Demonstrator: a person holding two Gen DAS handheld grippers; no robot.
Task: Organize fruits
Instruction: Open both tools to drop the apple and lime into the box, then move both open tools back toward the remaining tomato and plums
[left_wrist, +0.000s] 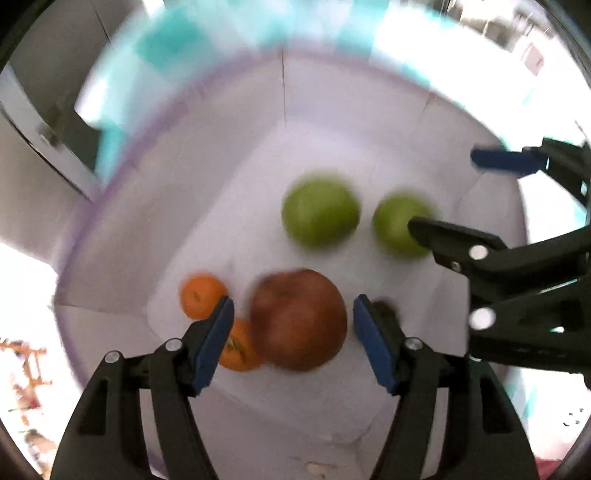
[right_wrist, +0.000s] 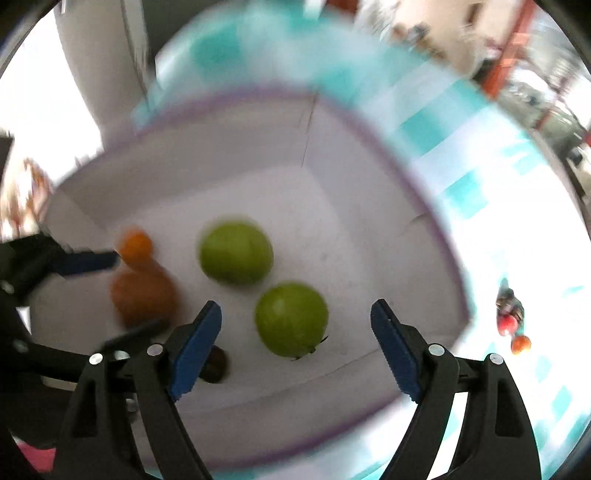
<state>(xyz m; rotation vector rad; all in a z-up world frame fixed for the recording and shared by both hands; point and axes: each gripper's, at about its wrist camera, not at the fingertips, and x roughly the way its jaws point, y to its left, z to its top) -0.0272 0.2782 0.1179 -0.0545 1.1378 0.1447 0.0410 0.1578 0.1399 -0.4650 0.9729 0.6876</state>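
Observation:
A white box (left_wrist: 207, 177) with a purple rim holds the fruit. In the left wrist view my left gripper (left_wrist: 293, 325) is open above a large red-brown fruit (left_wrist: 299, 319) that lies between its fingers. Two small oranges (left_wrist: 201, 295) lie to its left, two green apples (left_wrist: 319, 212) beyond. In the right wrist view my right gripper (right_wrist: 295, 332) is open over the nearer green apple (right_wrist: 291, 319). The other green apple (right_wrist: 236, 253) and the red-brown fruit (right_wrist: 144, 297) lie to the left. Both views are blurred.
The box (right_wrist: 369, 166) sits on a white and teal checked cloth (right_wrist: 461, 184). Small red and orange fruits (right_wrist: 513, 332) lie on the cloth to the right of the box. A small dark object (right_wrist: 216, 363) lies in the box by my right gripper's left finger.

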